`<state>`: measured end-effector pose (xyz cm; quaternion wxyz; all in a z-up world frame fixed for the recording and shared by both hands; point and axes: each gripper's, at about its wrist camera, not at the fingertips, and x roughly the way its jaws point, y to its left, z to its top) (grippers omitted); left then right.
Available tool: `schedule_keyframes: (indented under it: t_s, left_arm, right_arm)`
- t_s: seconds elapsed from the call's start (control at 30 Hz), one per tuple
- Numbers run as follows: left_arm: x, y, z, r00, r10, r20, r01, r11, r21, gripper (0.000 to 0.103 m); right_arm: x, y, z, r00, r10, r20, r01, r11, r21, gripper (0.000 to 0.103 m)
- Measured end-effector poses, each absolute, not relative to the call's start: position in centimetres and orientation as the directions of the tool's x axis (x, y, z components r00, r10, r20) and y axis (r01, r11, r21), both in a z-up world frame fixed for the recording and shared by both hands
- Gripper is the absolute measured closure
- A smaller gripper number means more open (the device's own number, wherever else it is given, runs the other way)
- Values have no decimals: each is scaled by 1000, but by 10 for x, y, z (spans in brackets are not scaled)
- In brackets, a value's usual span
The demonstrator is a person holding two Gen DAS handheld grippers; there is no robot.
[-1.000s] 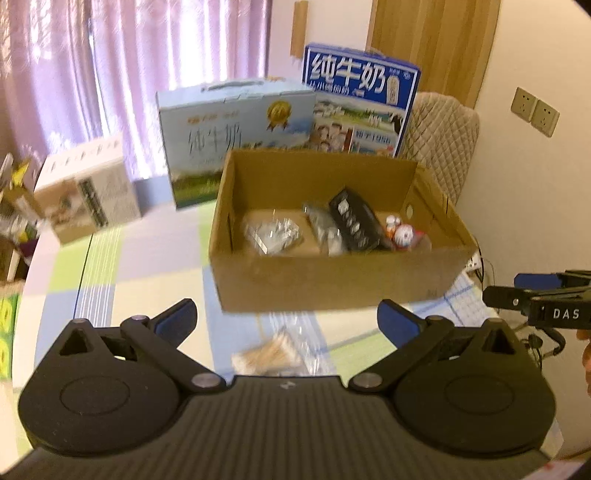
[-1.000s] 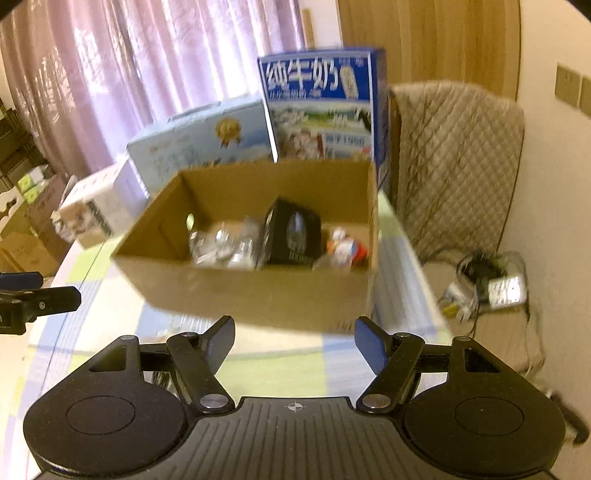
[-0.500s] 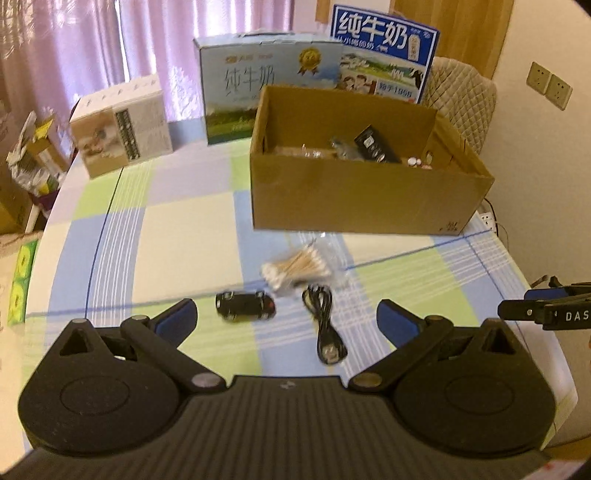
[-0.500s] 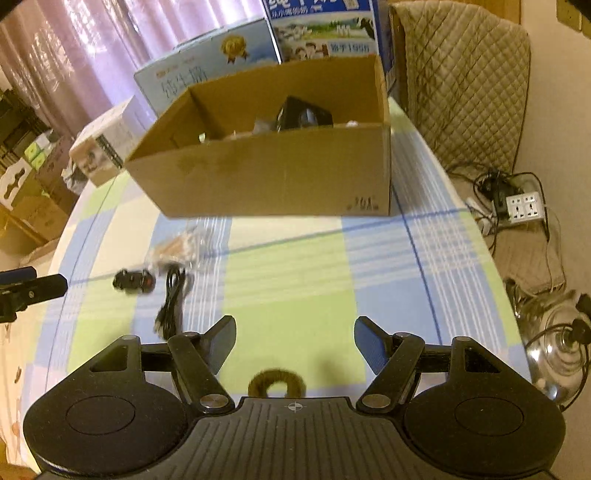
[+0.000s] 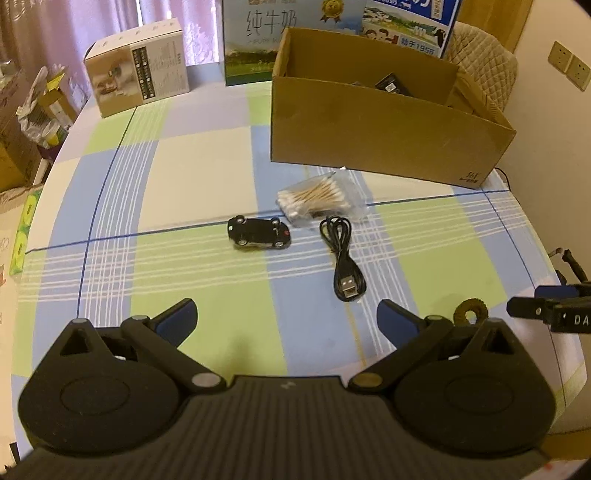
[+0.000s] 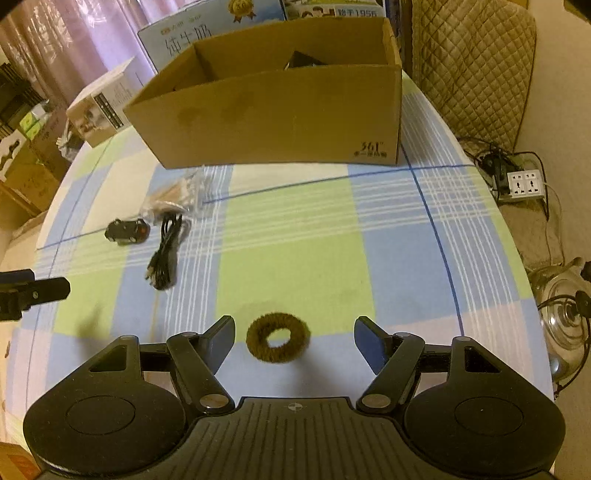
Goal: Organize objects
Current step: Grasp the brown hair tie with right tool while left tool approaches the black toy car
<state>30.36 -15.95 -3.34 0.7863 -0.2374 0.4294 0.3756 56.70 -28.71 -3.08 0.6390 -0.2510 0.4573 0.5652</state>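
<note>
An open cardboard box (image 5: 384, 136) (image 6: 280, 122) holding several items stands at the far side of the checked tablecloth. In front of it lie a bag of cotton swabs (image 5: 321, 197) (image 6: 177, 192), a black toy car (image 5: 258, 233) (image 6: 127, 230) and a coiled black USB cable (image 5: 343, 258) (image 6: 166, 254). A brown fuzzy hair tie (image 6: 277, 341) (image 5: 471, 316) lies between the fingers of my right gripper (image 6: 294, 338), which is open and empty. My left gripper (image 5: 286, 319) is open and empty, near the table's front edge.
Two milk cartons (image 5: 266, 33) (image 6: 177, 33) stand behind the box, and a small white box (image 5: 140, 77) (image 6: 99, 110) at the back left. A quilted chair (image 6: 469, 62), a power strip (image 6: 524, 182) and a kettle (image 6: 565, 325) are off the table's right edge.
Both grippers have pulled back from the box toward the near side of the table and lowered. The hair tie now sits between the right gripper's fingers.
</note>
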Motion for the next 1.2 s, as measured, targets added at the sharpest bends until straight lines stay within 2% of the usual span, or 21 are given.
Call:
schedule_keyframes:
  t_s: [0.47,0.97,1.07,1.13,1.2]
  left_arm:
    - [300,-158,-56,318,347,-882,-806,589,-59,1]
    - [298,-148,-67,304,338,-890,-817,574,-61,4]
    - [296,-146,-69,302,339,-891,-818,573,-59,5]
    - [295,-144,-70,299,338,-892,-818,573,-57,5]
    - [294,-143,-72,300,337,-893,-817,574,-57,5]
  right_arm:
    - [543,-287,-57,-97,476,-874,-982,95,161,34]
    - [540,-270,-90,-85,442,-893,-990,62,125,35]
    - [535,-269,-91,-67,454,-888,-996,26,89,39]
    - [533,-269,-91,-57,461,-886,-998,4,66,46]
    - [530,-269,-91,-48,465,-884,-999,-19,44,57]
